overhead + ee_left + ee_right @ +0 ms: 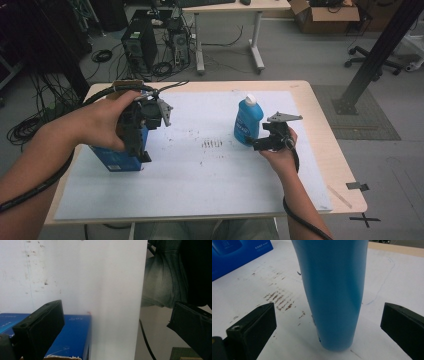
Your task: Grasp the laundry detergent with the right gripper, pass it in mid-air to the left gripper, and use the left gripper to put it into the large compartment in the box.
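Nothing gripped yet. Right gripper (329,325) spread wide around upright blue bottle (248,119), jaws clear of both sides. Left gripper (112,327) likewise gaping over blue box (120,157), well left of bottle. Closing and lifting presumably remain.

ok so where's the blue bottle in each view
High view: the blue bottle stands upright right of centre on the white sheet, just ahead of the right hand-held gripper.
Left gripper view: not in it.
Right gripper view: its body rises up the centre, between the open jaws and apart from both.
Shared landmark: the blue box, at the sheet's left in the high view and top left in the right gripper view.
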`<state>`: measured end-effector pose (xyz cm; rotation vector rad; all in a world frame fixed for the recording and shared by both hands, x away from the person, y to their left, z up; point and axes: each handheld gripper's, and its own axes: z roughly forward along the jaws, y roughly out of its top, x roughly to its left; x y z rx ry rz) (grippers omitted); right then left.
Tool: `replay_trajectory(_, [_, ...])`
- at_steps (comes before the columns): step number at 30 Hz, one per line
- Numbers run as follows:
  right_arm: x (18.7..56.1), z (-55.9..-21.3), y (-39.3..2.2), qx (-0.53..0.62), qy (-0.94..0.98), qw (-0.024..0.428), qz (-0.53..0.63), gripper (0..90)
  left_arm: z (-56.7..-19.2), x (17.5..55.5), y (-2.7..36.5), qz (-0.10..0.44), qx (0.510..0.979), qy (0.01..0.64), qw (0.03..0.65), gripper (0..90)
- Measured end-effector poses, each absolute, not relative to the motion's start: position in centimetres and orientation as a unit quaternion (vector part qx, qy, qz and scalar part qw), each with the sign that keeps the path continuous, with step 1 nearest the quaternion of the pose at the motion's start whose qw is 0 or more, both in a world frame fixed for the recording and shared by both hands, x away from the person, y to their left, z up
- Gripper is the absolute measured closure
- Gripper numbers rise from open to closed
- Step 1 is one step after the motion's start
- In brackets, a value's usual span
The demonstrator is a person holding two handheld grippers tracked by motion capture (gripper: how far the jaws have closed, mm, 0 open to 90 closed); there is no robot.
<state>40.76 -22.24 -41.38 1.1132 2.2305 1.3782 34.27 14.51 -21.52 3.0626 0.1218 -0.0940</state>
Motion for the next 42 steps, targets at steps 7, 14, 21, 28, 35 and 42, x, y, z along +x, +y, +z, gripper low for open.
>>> replay_trajectory(7, [41.4, -41.6, -21.6, 0.390, 0.767, 0.153, 0.487, 0.2, -21.6, 34.2, 14.7, -0.029, 0.998, 0.041, 0.040, 0.2])
replay_trajectory(14, [41.9, -42.1, -21.3, 0.391, 0.763, 0.154, 0.491, 0.1, -21.5, 34.1, 14.9, -0.030, 0.998, 0.044, 0.041, 0.2])
replay_trajectory(21, [42.3, -42.4, -20.8, 0.390, 0.762, 0.159, 0.491, 0.2, -21.5, 34.3, 15.4, -0.030, 0.997, 0.049, 0.042, 0.2])
replay_trajectory(28, [42.5, -42.4, -20.5, 0.392, 0.757, 0.161, 0.498, 0.2, -21.4, 34.1, 15.7, -0.027, 0.997, 0.052, 0.044, 0.2])
replay_trajectory(35, [42.6, -42.4, -20.5, 0.395, 0.753, 0.167, 0.500, 1.1, -21.3, 33.9, 16.0, -0.024, 0.997, 0.052, 0.046, 0.2])
replay_trajectory(42, [42.6, -42.2, -20.5, 0.392, 0.751, 0.175, 0.501, 3.7, -21.3, 33.9, 16.0, -0.024, 0.997, 0.051, 0.048, 0.2])
